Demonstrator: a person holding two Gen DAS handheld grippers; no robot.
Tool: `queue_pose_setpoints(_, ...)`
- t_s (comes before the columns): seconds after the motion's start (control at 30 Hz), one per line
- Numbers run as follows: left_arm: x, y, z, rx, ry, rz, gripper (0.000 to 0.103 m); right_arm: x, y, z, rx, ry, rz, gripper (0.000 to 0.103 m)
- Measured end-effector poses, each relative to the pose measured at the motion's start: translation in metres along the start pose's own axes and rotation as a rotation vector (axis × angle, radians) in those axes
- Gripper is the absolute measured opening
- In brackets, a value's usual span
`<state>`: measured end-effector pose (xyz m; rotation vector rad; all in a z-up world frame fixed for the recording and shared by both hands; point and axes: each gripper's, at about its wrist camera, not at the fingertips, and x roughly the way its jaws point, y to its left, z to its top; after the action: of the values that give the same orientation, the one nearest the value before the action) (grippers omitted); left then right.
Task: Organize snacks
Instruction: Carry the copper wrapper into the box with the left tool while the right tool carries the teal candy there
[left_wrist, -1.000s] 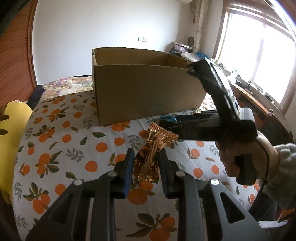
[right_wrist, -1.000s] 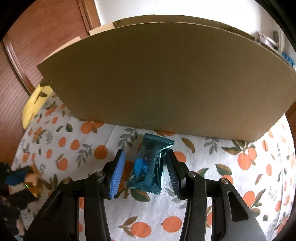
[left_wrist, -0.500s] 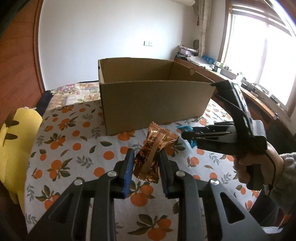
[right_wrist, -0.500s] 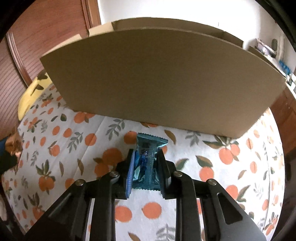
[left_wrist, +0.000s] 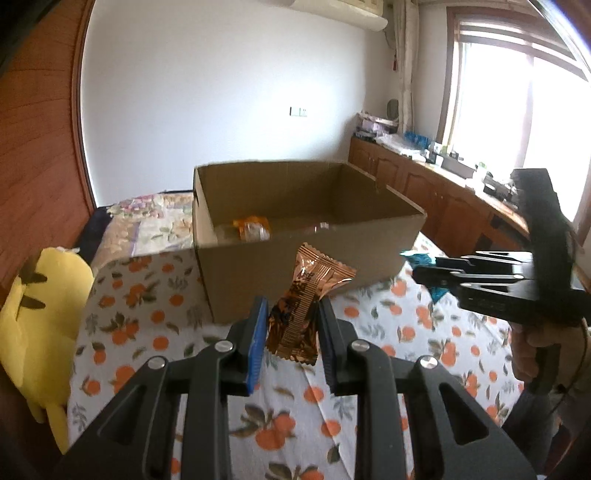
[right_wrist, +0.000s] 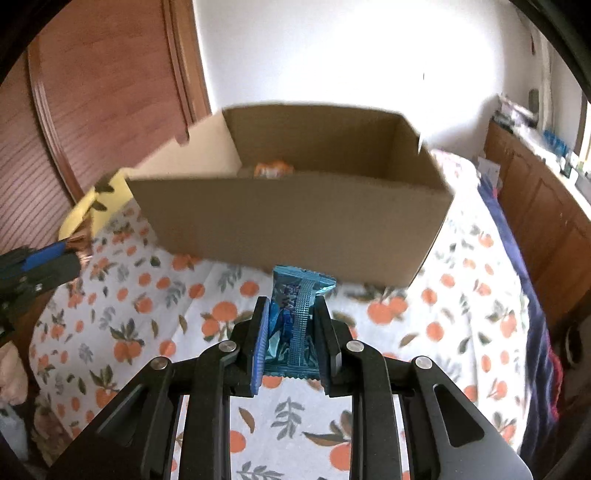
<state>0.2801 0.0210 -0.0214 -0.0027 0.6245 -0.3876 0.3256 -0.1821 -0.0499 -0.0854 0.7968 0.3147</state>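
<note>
My left gripper (left_wrist: 291, 314) is shut on a copper-brown snack packet (left_wrist: 301, 306), lifted above the orange-print cloth in front of the open cardboard box (left_wrist: 317, 258). My right gripper (right_wrist: 290, 314) is shut on a blue snack packet (right_wrist: 295, 314), also raised, facing the box (right_wrist: 295, 218). An orange packet (left_wrist: 251, 227) lies inside the box at its left. In the left wrist view the right gripper (left_wrist: 424, 275) comes in from the right with the blue packet (left_wrist: 419, 258). The left gripper (right_wrist: 70, 254) shows at the left edge of the right wrist view.
The table wears a white cloth with orange fruit print (left_wrist: 155, 314). A yellow plush toy (left_wrist: 40, 314) sits at the table's left. Wooden cabinets (left_wrist: 443, 199) with clutter run under the window on the right. A wooden door (right_wrist: 110, 92) stands behind the box.
The right gripper closed on the blue packet and lifted it off the cloth. Both grippers rose, so the box's inside now shows. The left gripper kept its hold on the brown packet.
</note>
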Motion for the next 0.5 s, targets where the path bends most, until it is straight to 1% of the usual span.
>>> queue_pose_setpoints(0.23, 0.003, 0.004, 0.036, 0.010, -0.058, 0.014, 0.024, -0.035, 0.002, 0.036, -0.042, -0.102, 0.019, 0.021)
queue_pose_setpoints(0.4, 0.009, 0.008, 0.056, 0.013, -0.090, 0.018, 0.024, -0.048, 0.001, 0.058, -0.066, -0.148, 0.037, 0.021)
queue_pose_setpoints(0.5, 0.011, 0.008, 0.070, 0.017, -0.111, 0.017, 0.024, -0.051, 0.002, 0.071, -0.089, -0.166, 0.028, 0.021)
